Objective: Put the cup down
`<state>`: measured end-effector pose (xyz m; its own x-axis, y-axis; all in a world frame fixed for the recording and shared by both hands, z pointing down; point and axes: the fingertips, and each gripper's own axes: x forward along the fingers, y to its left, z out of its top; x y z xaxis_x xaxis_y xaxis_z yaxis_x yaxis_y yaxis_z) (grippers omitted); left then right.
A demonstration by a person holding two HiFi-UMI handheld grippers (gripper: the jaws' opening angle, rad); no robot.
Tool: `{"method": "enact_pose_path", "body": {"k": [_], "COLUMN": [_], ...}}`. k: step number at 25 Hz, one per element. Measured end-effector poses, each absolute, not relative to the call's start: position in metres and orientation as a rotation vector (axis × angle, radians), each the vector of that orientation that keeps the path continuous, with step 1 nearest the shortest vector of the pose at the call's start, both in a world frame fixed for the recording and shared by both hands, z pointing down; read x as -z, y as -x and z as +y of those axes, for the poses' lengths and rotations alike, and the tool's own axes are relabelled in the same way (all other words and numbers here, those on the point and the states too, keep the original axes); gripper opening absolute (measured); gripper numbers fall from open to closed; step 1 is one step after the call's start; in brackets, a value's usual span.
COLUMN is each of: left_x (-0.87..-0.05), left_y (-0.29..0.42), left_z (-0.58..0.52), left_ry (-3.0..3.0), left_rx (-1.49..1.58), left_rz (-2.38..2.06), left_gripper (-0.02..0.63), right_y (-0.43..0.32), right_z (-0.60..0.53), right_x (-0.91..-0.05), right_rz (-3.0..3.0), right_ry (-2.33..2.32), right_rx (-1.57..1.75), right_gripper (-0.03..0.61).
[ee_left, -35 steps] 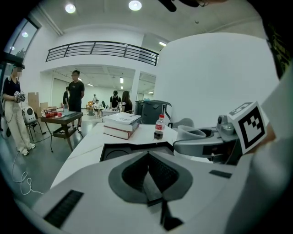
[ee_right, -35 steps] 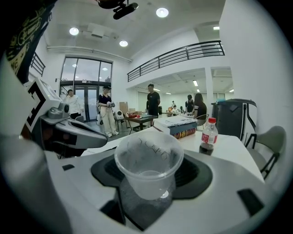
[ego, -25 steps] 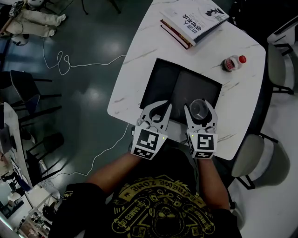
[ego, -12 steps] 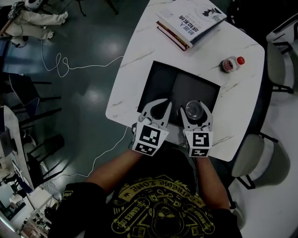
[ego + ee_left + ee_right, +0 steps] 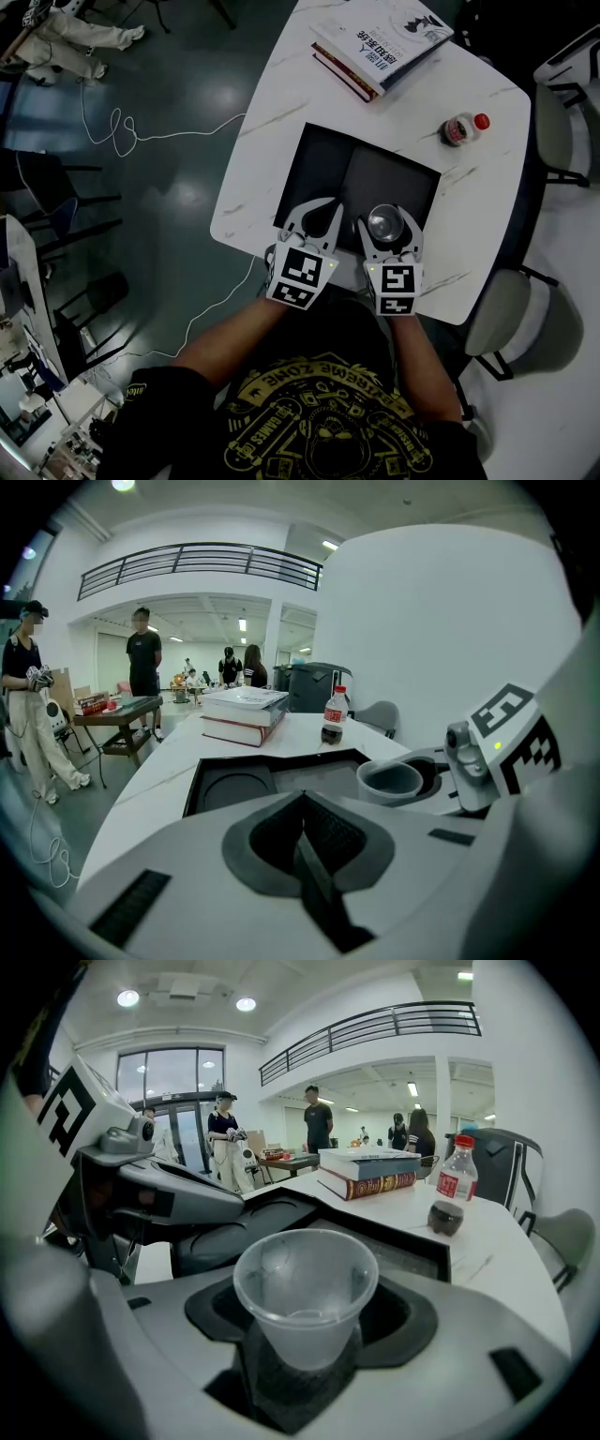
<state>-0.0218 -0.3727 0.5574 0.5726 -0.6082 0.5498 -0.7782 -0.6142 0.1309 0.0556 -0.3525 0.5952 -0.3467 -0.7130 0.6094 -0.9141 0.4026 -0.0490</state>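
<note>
At tray [image 5: 323, 169] 6 o'clock edge, right gripper [image 5: 387, 217] clamps clear cup [image 5: 305, 1288]
Its jaws have just been opening slightly; left gripper [image 5: 323, 211] closed, empty

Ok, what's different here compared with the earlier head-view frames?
Both grippers have sunk a little toward the table. The right gripper, still shut on the clear cup, has lowered it over the near part of the dark tray. The left gripper, shut and empty, came down beside it. Nothing was released or picked up. The tray, books and bottle stayed put.
</note>
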Motion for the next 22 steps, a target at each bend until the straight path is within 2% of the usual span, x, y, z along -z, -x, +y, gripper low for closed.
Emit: {"method": "enact_pose_path", "body": {"k": [5, 10, 22], "left_x": [-0.557, -0.557, -0.55], "left_y": [0.021, 0.022, 0.024], "left_z": [-0.372, -0.368, -0.348], "left_ry": [-2.448, -2.447, -2.452], "left_rx": [-0.655, -0.65, -0.628], "left_rz": [-1.124, -1.13, -1.147], "left_gripper": [0.011, 0.011, 0.011], "right_y": [-0.055, -0.055, -0.063], "right_z": [-0.349, -0.344, -0.323], "right_x": [-0.598, -0.595, -0.586], "right_rz": [-2.137, -2.136, -2.145], "right_ry": [-1.351, -1.339, -1.357], "right_rx": [-0.55, -0.579, -0.574], "right_gripper": [0.286, 0.341, 0.353]}}
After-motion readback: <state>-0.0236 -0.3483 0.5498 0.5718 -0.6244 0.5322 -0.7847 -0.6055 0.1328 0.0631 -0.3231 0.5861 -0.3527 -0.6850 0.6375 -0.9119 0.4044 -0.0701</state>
